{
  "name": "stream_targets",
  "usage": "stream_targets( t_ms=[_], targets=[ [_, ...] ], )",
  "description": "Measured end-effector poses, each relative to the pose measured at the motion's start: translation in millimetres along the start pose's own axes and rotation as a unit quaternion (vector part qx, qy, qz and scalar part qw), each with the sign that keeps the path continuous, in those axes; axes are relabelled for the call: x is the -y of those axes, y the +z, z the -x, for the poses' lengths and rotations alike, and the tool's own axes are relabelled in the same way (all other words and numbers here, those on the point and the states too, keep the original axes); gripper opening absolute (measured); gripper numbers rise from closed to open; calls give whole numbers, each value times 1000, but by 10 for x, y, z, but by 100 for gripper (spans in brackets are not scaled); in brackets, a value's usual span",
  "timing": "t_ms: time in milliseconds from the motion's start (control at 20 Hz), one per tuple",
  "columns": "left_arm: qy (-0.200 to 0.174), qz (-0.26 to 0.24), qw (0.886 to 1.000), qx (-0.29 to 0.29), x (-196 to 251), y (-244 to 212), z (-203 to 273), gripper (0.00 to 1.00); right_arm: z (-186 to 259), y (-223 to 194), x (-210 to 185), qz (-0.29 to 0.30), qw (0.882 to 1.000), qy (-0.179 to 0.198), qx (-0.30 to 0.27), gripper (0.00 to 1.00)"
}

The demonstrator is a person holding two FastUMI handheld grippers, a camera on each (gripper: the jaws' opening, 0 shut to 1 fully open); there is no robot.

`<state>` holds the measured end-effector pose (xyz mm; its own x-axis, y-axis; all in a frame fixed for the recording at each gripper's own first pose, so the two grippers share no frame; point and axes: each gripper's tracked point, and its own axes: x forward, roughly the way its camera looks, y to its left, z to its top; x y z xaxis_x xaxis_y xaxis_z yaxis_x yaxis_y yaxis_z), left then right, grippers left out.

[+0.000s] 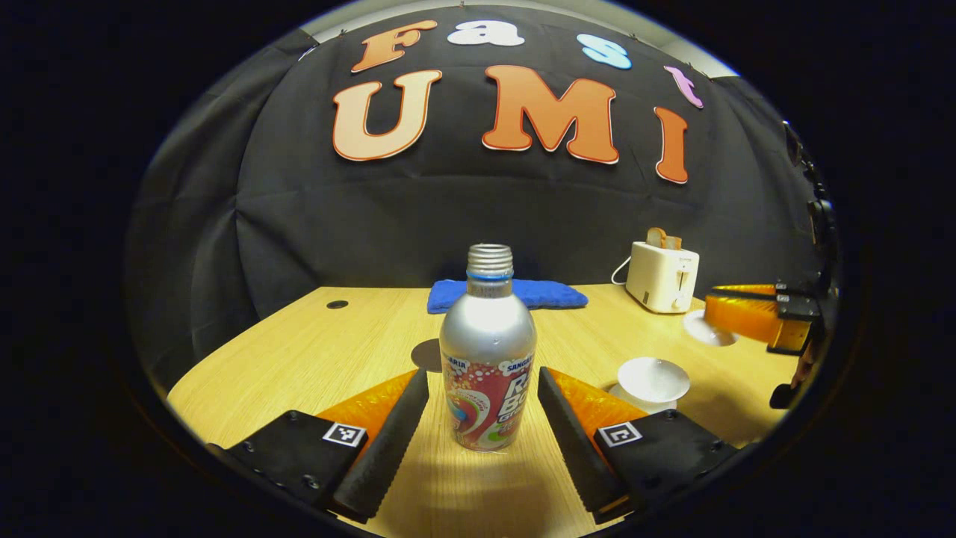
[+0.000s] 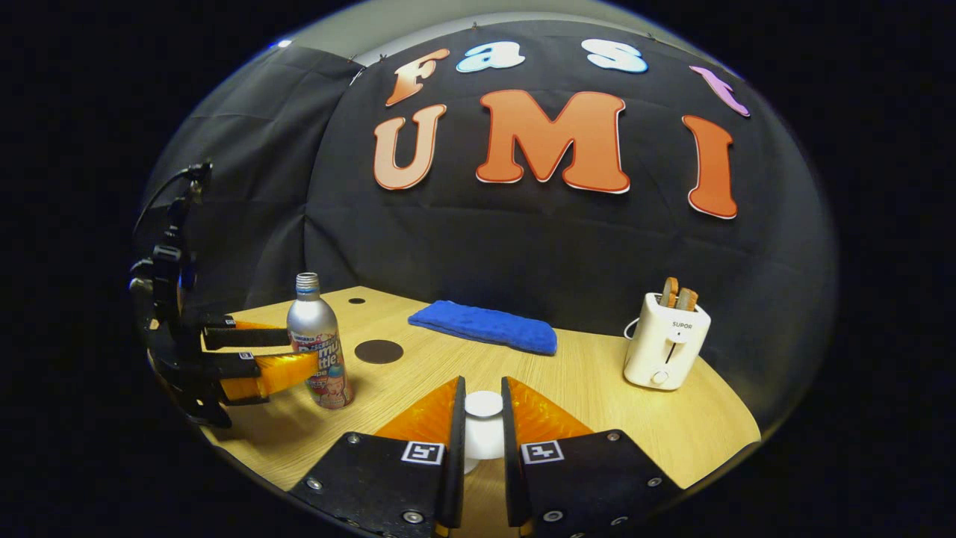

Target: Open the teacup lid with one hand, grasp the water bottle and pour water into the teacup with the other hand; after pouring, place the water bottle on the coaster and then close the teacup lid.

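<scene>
In the left gripper view, the left gripper [image 1: 484,418] is seen at the bottom with its two fingers spread wide, and the water bottle [image 1: 488,359] stands upright on the wooden table [image 1: 314,351] between them, untouched by either finger. The bottle is uncapped, its threaded neck bare. Behind it a dark round coaster [image 1: 427,355] is partly hidden, and farther back a folded blue cloth [image 1: 515,294] lies against the booth wall. To the right of the bottle the white teacup [image 1: 652,382] sits open on the table. Farther right, the white teacup lid [image 1: 708,329] is held raised above the table by the right gripper [image 1: 736,317], just in front of a white toaster [image 1: 662,276] with slices of bread in its slots. In the right gripper view, the bottle [image 2: 320,351] is seen at the left with the other gripper's fingers on either side of it, the coaster [image 2: 379,351] lies just beyond, and at the bottom centre the lid [image 2: 484,426] is pinched between the right gripper's nearly closed fingers [image 2: 453,433].
</scene>
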<state>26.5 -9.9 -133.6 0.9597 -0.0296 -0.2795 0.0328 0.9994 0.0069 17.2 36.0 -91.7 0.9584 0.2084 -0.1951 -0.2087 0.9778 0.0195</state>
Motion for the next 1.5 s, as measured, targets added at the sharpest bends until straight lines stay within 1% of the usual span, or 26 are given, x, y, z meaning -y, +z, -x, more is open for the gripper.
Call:
stream_targets(
  t_ms=[100,150,200,250,400,450,550,600,650,700,800,900,950,1000,1050,1100,1150,1200,1250,1300,1400,1450,1500],
  targets=[
    [-1,0,1000,-12,14,-101,-95,97,53,38,116,-2,1000,-12,6,23],
    [-2,-1,1000,-17,24,-134,-139,94,77,41,157,-4,1000,-16,7,23],
    [-1,-4,1000,-24,29,-174,-161,94,107,37,224,-7,1000,-22,9,23],
    [4,-9,999,-31,16,-214,-185,97,130,27,283,-8,1000,-27,7,23],
    [8,-13,999,-37,16,-238,-228,98,209,-1,473,-9,999,-47,6,23],
    [10,-11,999,-34,18,-217,-239,92,238,-4,529,-12,999,-51,7,23],
    [21,-16,999,-40,-2,-218,-274,88,294,-46,628,-19,998,-61,6,23],
    [28,-23,999,-40,-35,-193,-283,83,324,-60,686,-21,997,-67,6,23],
    [35,-32,998,-36,-73,-146,-291,82,364,-67,743,-24,997,-72,7,23],
    [39,-43,998,-32,-77,-102,-303,86,378,-71,771,-27,997,-74,8,23],
    [55,-81,995,-30,-121,-49,-280,81,413,-35,859,-28,996,-82,12,23],
    [69,-121,990,-24,-150,29,-237,81,461,-33,935,-32,995,-90,17,23],
    [75,-142,987,-24,-156,69,-229,87,488,-27,976,-35,995,-93,17,23],
    [83,-166,982,-24,-185,123,-262,81,518,-52,1002,-36,995,-95,17,23],
    [90,-191,977,-21,-201,152,-268,82,553,-47,1045,-35,994,-100,20,23],
    [97,-216,971,-17,-226,184,-262,84,578,-60,1069,-35,994,-103,19,23],
    [102,-240,965,-12,-223,230,-268,84,609,-54,1101,-35,993,-106,21,23],
    [111,-265,958,-8,-211,277,-262,82,632,-64,1125,-37,993,-109,22,23],
    [118,-288,950,-5,-217,311,-277,81,654,-74,1153,-39,993,-112,22,23],
    [124,-310,943,-3,-211,339,-269,87,680,-84,1191,-40,992,-116,23,23],
    [132,-354,926,2,-218,372,-271,87,724,-101,1256,-43,991,-123,25,23],
    [135,-378,916,6,-194,405,-273,87,746,-108,1273,-46,991,-124,27,23],
    [139,-400,906,9,-162,426,-266,84,761,-110,1291,-50,990,-126,29,23]
  ],
)
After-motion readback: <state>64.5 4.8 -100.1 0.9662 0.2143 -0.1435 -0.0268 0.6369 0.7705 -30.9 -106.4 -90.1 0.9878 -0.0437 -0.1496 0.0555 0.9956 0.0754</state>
